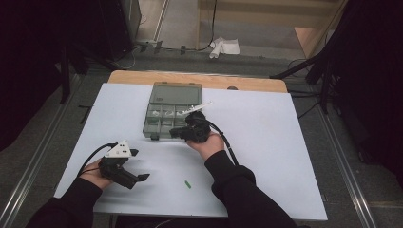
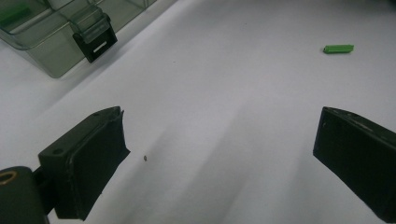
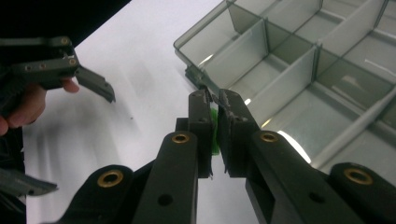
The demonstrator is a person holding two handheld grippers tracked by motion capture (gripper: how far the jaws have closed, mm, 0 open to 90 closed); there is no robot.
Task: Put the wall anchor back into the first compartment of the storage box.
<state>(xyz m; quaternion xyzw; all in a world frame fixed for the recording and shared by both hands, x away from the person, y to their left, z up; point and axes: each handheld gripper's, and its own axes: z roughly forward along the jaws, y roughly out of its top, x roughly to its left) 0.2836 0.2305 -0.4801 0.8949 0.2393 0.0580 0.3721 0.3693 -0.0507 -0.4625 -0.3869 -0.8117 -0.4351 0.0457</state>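
Right gripper pinching green piece at organizer box's near edge, left gripper spread wide over bare desk near front-left corner

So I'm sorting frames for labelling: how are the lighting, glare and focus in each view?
High view: dim room, evenly lit white tabletop, slightly soft. Left gripper view: open black fingers close and soft, faint shadows under them, small green plastic piece sharp enough. Right gripper view: glare streaks on the clear smoky plastic compartment box; the right gripper pinches a green piece, partly hidden.
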